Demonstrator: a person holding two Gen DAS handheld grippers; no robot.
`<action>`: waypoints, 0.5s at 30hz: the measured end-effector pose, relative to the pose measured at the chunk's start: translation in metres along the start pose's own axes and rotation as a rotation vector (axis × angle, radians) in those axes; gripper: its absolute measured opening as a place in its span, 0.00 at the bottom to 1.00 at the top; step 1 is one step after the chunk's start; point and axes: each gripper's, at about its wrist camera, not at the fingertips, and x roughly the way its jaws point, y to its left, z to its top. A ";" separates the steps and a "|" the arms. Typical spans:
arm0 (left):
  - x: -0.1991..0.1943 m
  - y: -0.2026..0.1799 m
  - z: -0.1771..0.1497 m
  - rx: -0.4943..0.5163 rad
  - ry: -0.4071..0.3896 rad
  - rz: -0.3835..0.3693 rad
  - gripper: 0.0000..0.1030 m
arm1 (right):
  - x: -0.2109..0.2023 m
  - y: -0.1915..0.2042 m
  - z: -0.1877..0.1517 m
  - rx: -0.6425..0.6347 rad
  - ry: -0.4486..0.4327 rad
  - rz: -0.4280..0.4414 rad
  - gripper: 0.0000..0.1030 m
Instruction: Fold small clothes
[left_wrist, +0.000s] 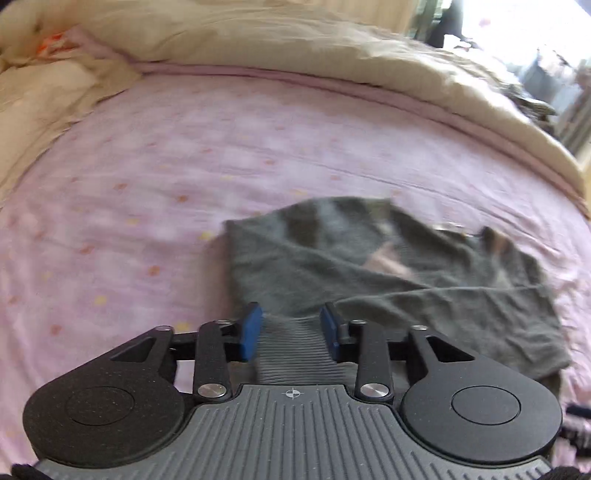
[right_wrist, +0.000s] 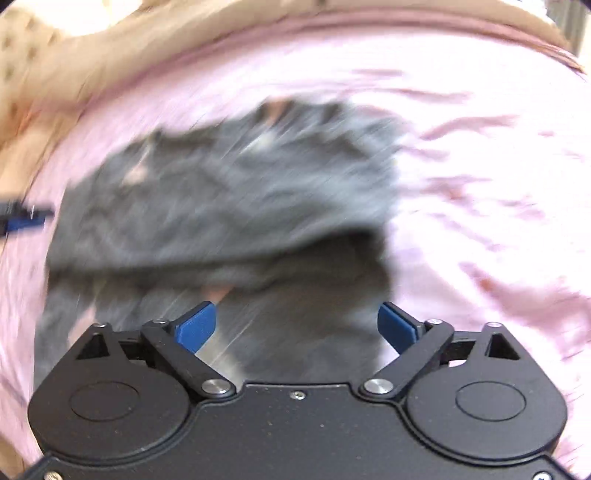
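Your left tool (left_wrist: 290, 328) stands narrow astride the grey garment (left_wrist: 388, 273)'s ribbed hem; your right tool (right_wrist: 297, 325) gapes wide, so the fold could slump.

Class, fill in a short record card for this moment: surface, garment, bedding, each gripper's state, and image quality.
surface: pink bed sheet with small dots
garment: grey garment, crumpled, partly folded over itself, lying on the sheet
bedding: beige quilt bunched along the far edge
left gripper: open, blue pads either side of the garment's ribbed edge, not closed on it
right gripper: open wide above the garment
image quality: right wrist view heavily motion-blurred
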 end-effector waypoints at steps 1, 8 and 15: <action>0.005 -0.006 0.000 0.019 0.011 -0.036 0.42 | -0.001 -0.010 0.009 0.022 -0.016 -0.009 0.87; 0.051 -0.031 -0.016 0.079 0.136 -0.118 0.45 | 0.019 -0.076 0.064 0.150 -0.058 -0.035 0.65; 0.061 -0.039 -0.014 0.125 0.158 -0.151 0.70 | 0.033 -0.081 0.087 0.115 -0.022 0.000 0.64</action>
